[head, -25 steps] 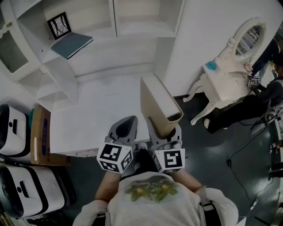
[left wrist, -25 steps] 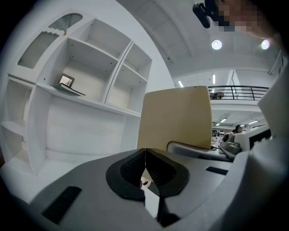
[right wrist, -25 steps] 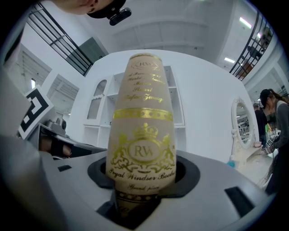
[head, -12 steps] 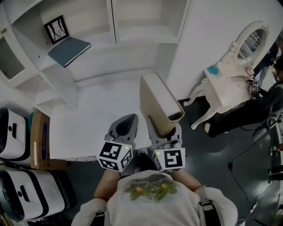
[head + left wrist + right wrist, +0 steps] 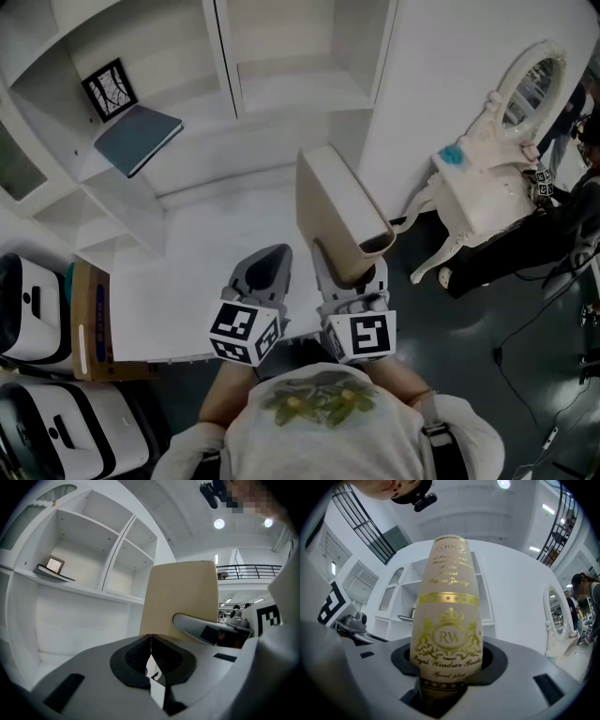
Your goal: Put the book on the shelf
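At the front edge of the white tabletop (image 5: 187, 262), the right tongs (image 5: 349, 281) clamp the lower end of a thick tan hardback book with a gold-printed spine (image 5: 337, 211). The book stands up and leans forward towards the white shelf unit (image 5: 295, 94), not yet inside any compartment. The left tongs (image 5: 267, 262) sit just beside it, jaws met with nothing between them.

The grip is low on a tall, probably top-heavy book, so the carry likely wants a slow, level approach that keeps the book upright. The middle compartment straight ahead looks bare and seems the easiest target. The left one already holds a flat slate-blue book (image 5: 139, 139) and a small black-framed picture (image 5: 110, 89). I would clear the tabletop first, then set the book's bottom edge on the board before the tongs let go. If the book sways, the empty left tongs could steady its cover.

Several things cannot be read. In the right gripper view the spine (image 5: 449, 620) fills the gap between the jaws, so the pads' contact and how deep the book sits are hidden. In the head view the book covers the tips of the right tongs. The crest letters "RW" are clear, but the smaller gold lines are too blurred to trust. The shelf's upper compartments are cut off at the top of the head view, so their height against the book is a guess.
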{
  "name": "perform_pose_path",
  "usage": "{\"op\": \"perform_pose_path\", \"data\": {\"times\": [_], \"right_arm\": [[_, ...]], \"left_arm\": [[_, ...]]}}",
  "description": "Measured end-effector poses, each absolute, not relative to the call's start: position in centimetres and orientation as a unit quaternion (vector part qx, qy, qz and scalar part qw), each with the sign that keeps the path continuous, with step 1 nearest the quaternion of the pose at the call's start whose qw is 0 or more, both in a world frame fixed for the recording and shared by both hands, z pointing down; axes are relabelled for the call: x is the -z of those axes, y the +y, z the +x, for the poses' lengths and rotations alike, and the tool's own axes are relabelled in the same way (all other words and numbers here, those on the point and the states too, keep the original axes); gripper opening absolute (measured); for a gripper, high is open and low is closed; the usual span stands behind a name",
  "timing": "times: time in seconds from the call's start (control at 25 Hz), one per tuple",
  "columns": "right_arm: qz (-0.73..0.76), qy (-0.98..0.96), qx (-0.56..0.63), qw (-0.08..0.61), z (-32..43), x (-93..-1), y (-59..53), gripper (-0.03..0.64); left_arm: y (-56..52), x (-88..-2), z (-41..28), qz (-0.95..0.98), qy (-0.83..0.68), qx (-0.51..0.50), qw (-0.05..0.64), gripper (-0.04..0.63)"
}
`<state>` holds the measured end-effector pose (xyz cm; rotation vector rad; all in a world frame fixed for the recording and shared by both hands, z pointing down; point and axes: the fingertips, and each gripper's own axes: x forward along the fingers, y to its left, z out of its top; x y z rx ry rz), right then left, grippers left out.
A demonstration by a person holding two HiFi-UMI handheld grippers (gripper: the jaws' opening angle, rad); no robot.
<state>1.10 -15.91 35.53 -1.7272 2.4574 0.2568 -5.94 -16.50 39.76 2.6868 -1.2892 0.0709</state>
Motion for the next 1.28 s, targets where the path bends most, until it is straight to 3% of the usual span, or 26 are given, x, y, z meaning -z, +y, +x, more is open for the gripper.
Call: {"op": "perform_pose_path", "data": {"times": [0.48, 1.28], "right_arm": [[-0.574, 0.805, -0.1, 0.112, 1.2, -32.1, -19.5, 0.242], [-0.577, 0.797, -0.125, 0.126, 2.5, -29.1, -24.7, 0.242]], "left_arm": [[-19.7, -38.8, -6.0, 0.9, -0.43, -0.023, 0.07, 0.028], [-24.1, -37.4, -6.3, 0.897, -0.436, -0.028, 0.062, 0.028]]}}
